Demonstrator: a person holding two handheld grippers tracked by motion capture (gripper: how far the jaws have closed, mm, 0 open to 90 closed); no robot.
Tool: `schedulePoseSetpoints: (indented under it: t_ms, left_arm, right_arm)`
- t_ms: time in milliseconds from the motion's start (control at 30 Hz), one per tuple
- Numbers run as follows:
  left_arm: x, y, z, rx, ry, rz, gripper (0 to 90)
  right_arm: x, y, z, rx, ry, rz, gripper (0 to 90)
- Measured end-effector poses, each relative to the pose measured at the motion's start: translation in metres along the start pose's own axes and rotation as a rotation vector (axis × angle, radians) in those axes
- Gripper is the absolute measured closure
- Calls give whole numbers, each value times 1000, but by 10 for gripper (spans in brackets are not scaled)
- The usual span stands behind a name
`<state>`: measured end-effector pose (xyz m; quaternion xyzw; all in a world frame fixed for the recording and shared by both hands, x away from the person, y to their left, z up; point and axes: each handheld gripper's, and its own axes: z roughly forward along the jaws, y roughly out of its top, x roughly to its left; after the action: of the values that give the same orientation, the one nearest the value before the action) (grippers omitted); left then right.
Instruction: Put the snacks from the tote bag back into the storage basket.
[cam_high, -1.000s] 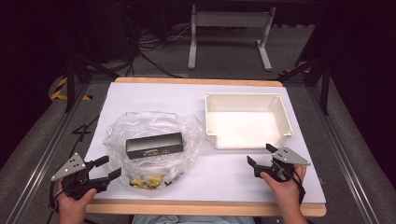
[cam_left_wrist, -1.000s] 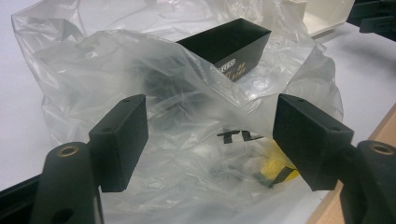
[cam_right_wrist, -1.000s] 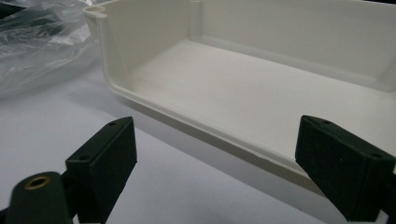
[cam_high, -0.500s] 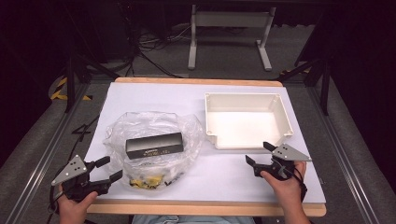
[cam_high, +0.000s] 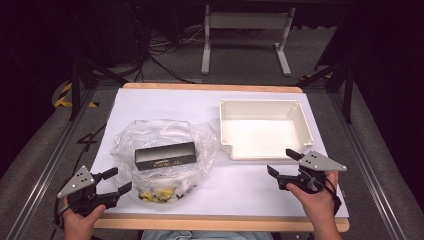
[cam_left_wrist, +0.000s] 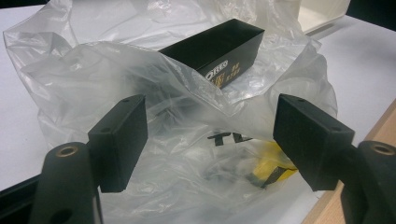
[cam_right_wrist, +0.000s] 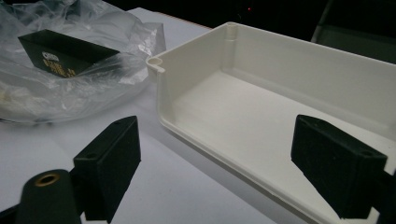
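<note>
A crumpled clear plastic bag (cam_high: 150, 131) lies at the table's front left, and a black box (cam_high: 165, 156) with gold print rests in its folds. Yellow-wrapped pieces (cam_high: 155, 194) show through the bag's near end. My left gripper (cam_high: 119, 180) stands open at the bag's front left corner. In the left gripper view its jaws (cam_left_wrist: 210, 135) frame the bag (cam_left_wrist: 116, 60) and box (cam_left_wrist: 219, 46) without touching. My right gripper (cam_high: 280, 161) is open, just in front of the empty white tray (cam_high: 260, 102). Its jaws have just been closing slightly, with nothing between them (cam_right_wrist: 215, 154).
White paper (cam_high: 170, 105) covers the table, whose wooden front edge (cam_high: 200, 223) runs beneath both hands. A metal stand (cam_high: 245, 30) and cables sit on the floor behind the table. The tray's near wall (cam_right_wrist: 280, 51) rises close ahead in the right gripper view.
My right gripper has lifted a little in front of the tray. The left gripper, bag, box and tray have stayed put.
</note>
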<state>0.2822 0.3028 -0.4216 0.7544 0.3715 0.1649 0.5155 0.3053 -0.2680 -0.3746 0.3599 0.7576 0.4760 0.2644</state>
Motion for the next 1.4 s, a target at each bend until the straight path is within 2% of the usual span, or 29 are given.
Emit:
schedulePoseSetpoints:
  t_ms: [333, 633, 800, 867, 1033, 1100, 1200, 1400]
  left_arm:
    - [-1, 0, -1, -7, 4, 5, 272]
    - [-1, 0, -1, -5, 4, 4, 272]
    - [0, 0, -1, -12, 0, -4, 272]
    - [0, 0, -1, -11, -2, -3, 272]
    - [-1, 0, -1, -8, -2, 2, 272]
    - [-1, 0, -1, -13, -1, -1, 272]
    - [-1, 0, -1, -12, -1, 0, 272]
    - [-1, 0, -2, -10, 0, 0, 272]
  right_arm:
    - [2, 14, -4, -41, 25, -27, 161]
    - [-1, 23, -3, -40, 71, -17, 153]
    - [-2, 34, -3, -18, 87, -48, 153]
    - [-1, 38, -1, -26, 123, -36, 153]
    - [1, 49, 4, -18, 162, -73, 152]
    - [3, 57, 8, -20, 207, -89, 142]
    - [5, 62, 12, -21, 225, -109, 136]
    - [10, 85, 28, 0, 296, -163, 124]
